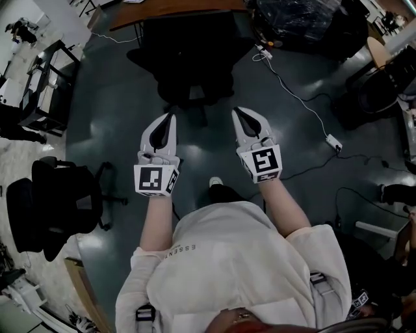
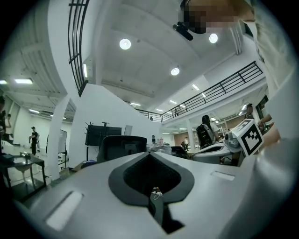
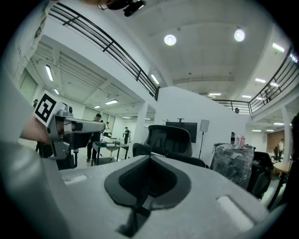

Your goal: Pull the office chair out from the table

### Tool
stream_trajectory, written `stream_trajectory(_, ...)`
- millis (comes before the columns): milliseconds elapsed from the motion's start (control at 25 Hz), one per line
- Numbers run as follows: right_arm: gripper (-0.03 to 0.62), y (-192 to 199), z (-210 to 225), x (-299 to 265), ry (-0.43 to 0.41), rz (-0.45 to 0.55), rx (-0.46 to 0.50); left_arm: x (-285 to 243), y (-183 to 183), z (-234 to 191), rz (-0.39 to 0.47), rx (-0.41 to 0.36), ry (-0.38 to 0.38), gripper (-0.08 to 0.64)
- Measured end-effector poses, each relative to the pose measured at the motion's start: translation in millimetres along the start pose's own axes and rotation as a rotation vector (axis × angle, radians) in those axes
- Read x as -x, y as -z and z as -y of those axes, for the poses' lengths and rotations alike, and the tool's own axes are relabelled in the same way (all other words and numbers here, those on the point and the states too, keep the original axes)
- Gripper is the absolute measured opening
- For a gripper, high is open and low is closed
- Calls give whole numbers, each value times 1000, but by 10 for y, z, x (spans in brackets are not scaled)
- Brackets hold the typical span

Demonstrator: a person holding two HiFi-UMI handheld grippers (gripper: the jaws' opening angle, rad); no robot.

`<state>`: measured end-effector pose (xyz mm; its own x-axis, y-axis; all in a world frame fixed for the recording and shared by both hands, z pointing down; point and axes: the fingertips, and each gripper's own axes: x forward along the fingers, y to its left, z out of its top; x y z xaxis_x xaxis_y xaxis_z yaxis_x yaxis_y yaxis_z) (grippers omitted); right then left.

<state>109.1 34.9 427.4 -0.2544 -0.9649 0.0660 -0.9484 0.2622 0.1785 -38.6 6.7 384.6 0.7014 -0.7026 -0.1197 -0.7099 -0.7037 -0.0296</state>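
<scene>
The black office chair (image 1: 188,58) stands at the top middle of the head view, tucked against the brown table (image 1: 175,8). Both grippers hover over the dark floor, short of the chair and apart from it. My left gripper (image 1: 171,117) is shut with nothing in it, and so is my right gripper (image 1: 236,112). In the left gripper view the closed jaws (image 2: 150,155) point toward the chair's backrest (image 2: 122,147). The right gripper view shows its closed jaws (image 3: 150,157) with the chair (image 3: 170,140) just beyond them.
A second black chair (image 1: 58,201) stands at the left. A white cable with a power strip (image 1: 333,142) runs across the floor on the right. A wrapped dark bundle (image 1: 299,19) sits at the top right. A small desk (image 1: 45,84) is at the far left.
</scene>
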Motion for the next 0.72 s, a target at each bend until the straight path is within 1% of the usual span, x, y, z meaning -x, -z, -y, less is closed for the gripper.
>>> stream_trajectory(360, -8, 139, -762, 789, 34, -56, -92, 1046, -66, 283, 1, 26, 17, 17)
stream_trajectory(520, -8, 212, -1014, 1054, 35, -74, -114, 1359, -21, 370, -12, 50, 14, 17)
stream_trajectory(720, -8, 255, -1149, 1265, 30, -80, -173, 1576, 1, 490, -19, 53, 7, 17)
